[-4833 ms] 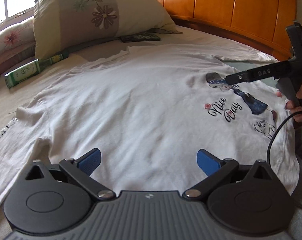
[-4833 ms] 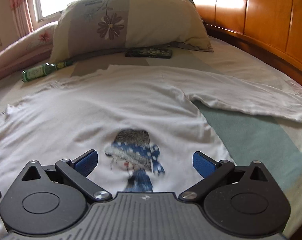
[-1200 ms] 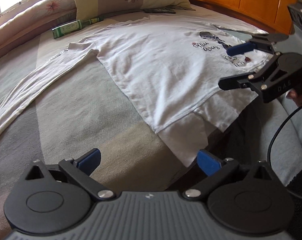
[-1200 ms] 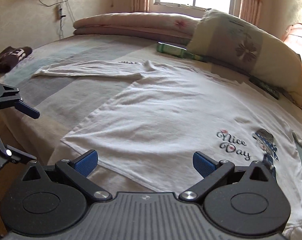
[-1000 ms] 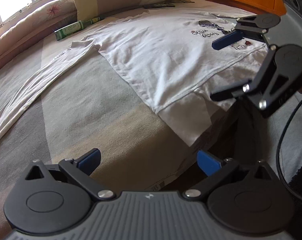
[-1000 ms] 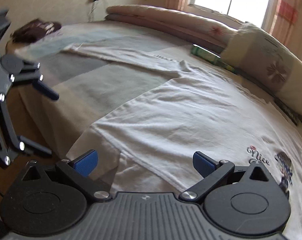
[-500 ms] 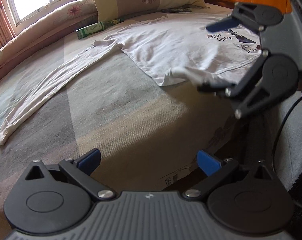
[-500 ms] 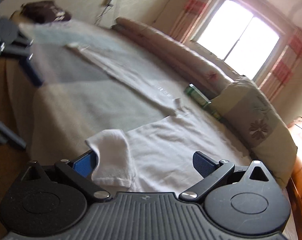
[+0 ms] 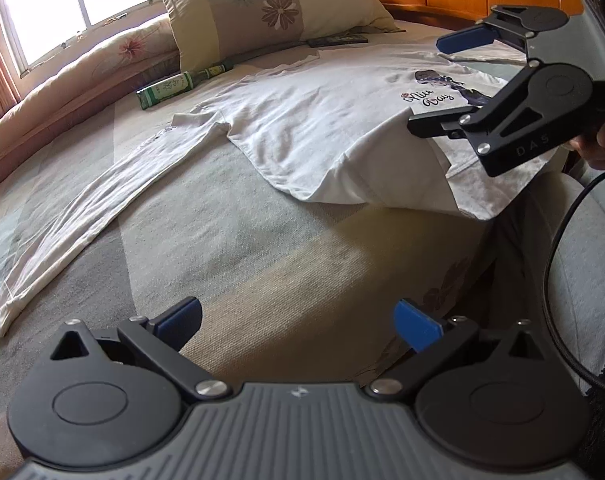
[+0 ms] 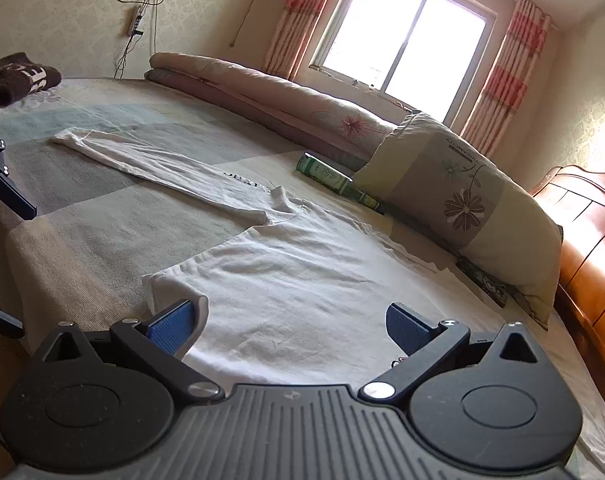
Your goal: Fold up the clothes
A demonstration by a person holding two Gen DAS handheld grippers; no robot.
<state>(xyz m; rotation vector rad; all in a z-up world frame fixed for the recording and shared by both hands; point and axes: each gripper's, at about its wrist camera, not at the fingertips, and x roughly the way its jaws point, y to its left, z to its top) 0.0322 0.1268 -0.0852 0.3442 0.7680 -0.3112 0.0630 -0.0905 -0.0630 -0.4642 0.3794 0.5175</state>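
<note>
Shirt flat on bed, collar twd pillow | L claw wide, empty | R claw wide, hem draped on finger

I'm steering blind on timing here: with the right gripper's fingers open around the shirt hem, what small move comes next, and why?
Probably close the right gripper on the hem. The white long-sleeved shirt has its bottom corner draped over one blue finger while the other stands apart, so nothing is pinched yet. The left gripper hangs open over bare bedspread, away from the cloth.

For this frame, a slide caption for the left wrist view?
Open right tool lifts the shirt hem on the bed; open left tool hovers short of it.
</note>
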